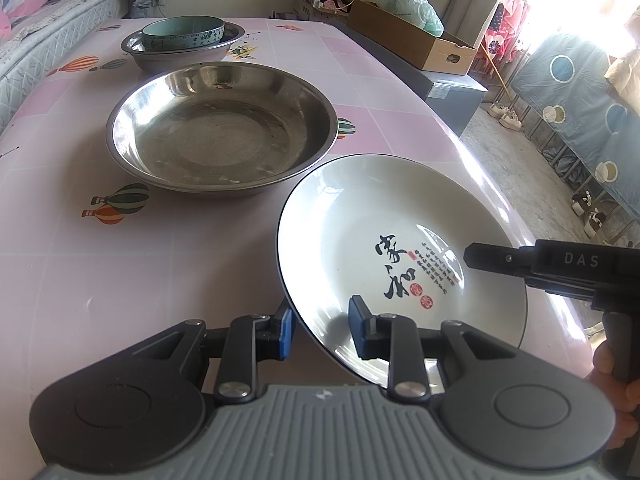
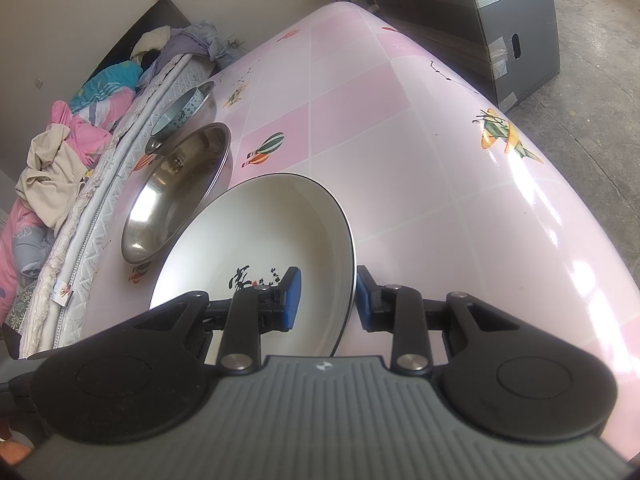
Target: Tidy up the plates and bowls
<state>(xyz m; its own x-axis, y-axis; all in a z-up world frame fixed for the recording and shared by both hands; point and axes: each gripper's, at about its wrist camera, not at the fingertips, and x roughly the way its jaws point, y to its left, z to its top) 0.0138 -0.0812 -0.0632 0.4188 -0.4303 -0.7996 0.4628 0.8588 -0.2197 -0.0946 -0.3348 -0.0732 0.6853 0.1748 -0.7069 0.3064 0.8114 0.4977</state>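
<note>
Both tools pinch one white ceramic plate with black calligraphy [image 1: 400,256]: left tool [image 1: 320,328] on its near rim, right tool [image 2: 326,298] on the opposite rim, plate tilted above the pink tiled worktop [image 1: 120,264]. Risk: uneven pull could slip the glazed rim. The large steel basin [image 1: 220,132] lies just ahead; worktop edge close on the right tool's side.

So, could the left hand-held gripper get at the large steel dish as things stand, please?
Probably not yet: the left hand-held gripper is shut on the white plate's rim, though bare tablecloth lies between it and the steel dish.
</note>
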